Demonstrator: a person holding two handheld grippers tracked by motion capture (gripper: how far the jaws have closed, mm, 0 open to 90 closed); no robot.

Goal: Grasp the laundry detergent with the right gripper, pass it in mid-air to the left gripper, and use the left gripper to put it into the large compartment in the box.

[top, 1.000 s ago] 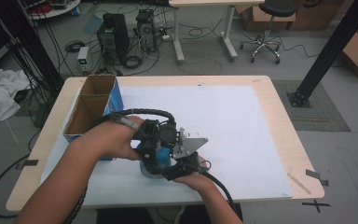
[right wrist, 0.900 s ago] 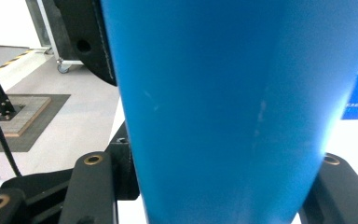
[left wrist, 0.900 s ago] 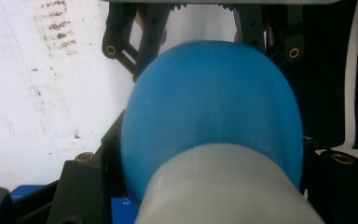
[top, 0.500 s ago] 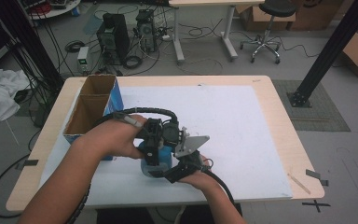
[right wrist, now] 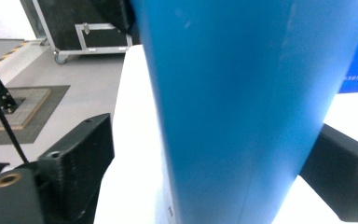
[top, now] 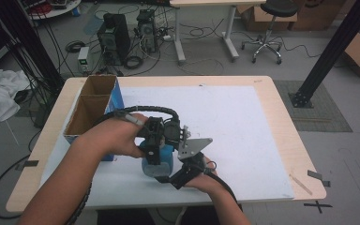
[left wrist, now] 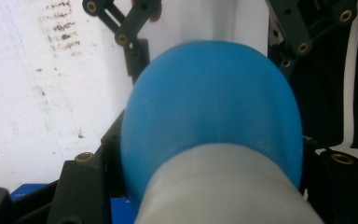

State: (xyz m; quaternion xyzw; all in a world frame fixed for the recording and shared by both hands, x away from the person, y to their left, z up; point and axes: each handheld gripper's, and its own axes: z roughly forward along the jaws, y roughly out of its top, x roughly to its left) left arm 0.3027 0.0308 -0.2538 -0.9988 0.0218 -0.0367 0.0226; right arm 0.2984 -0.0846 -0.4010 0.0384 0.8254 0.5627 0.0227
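Note:
A blue bottle with a whitish cap stands on the white mat near the table's front edge. My left gripper comes down on it from above and is shut on its top; in the left gripper view the cap and blue shoulder sit between the jaws. My right gripper reaches the bottle's lower body from the front right. Its jaws have just been opening. In the right gripper view the blue body stands between them, and the left finger is clear of it.
An open cardboard box with a blue side stands at the table's left edge, close to my left forearm. The white mat stretches right and back from the bottle. Beyond the table are computers, cables and a stool on the floor.
Both hands stay in place around the bottle, which has not moved. The right gripper's jaws look a little wider apart than before.

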